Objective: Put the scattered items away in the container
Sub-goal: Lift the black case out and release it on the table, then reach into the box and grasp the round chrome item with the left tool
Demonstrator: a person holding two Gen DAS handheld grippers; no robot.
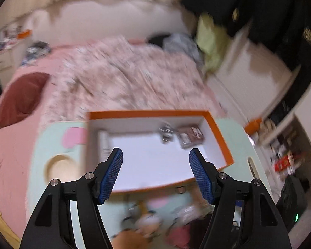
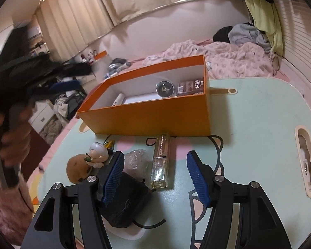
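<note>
My left gripper [image 1: 156, 157] and right gripper [image 2: 155, 161] both gaped wide, empty. Inside the orange cardboard box [image 2: 147, 118] lay a dark carton with unreadable Chinese print [image 2: 190, 87]; before it, a clear rectangular perfume bottle [image 2: 160, 161], possibly glass.

Black hand-held gripper [image 2: 155, 176], blue ribbed pads [image 2: 113, 178]
</note>
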